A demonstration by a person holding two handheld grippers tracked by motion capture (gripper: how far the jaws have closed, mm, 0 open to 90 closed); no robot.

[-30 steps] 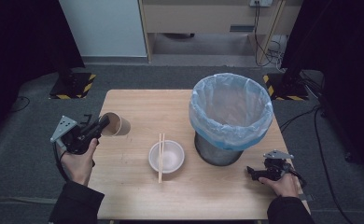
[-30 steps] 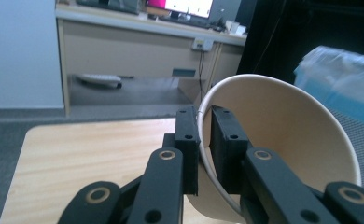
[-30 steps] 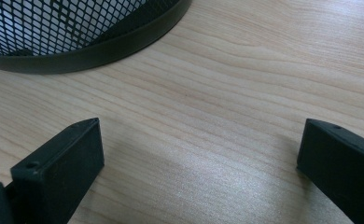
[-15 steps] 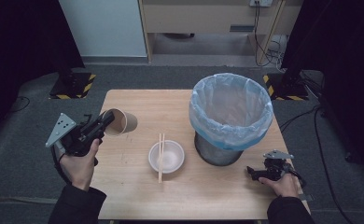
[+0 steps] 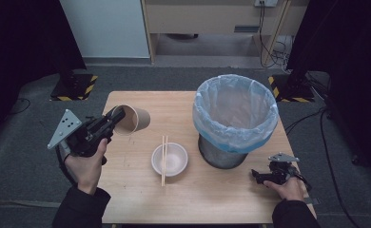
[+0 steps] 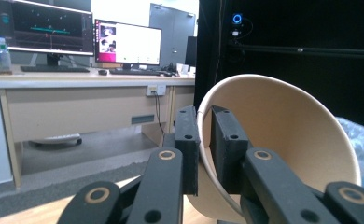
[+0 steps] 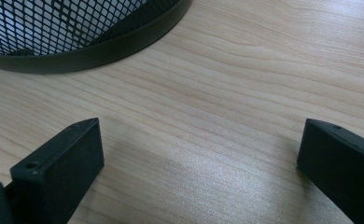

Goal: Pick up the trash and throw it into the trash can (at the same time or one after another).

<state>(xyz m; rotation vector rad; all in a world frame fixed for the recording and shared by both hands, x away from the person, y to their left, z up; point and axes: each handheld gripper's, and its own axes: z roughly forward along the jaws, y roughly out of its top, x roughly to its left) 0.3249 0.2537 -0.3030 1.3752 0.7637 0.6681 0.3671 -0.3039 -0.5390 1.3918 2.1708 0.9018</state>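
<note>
Left hand-held gripper (image 5: 118, 115) clamping tilted paper cup (image 5: 135, 119)'s rim, bowl (image 5: 170, 159) and lined bin (image 5: 235, 118) nearby.

Left hand-held gripper (image 5: 118, 117) clamped, raised.

The paper cup (image 5: 132, 120) is tan, light inside and out, and looks empty in the left gripper view (image 6: 283, 140). It is off the table, tipped onto its side above the table's left part, with its open mouth toward the person's left and its base toward the bin side. Its rim wall is pinched between two black jaws, one inside the mouth and one outside.
</note>
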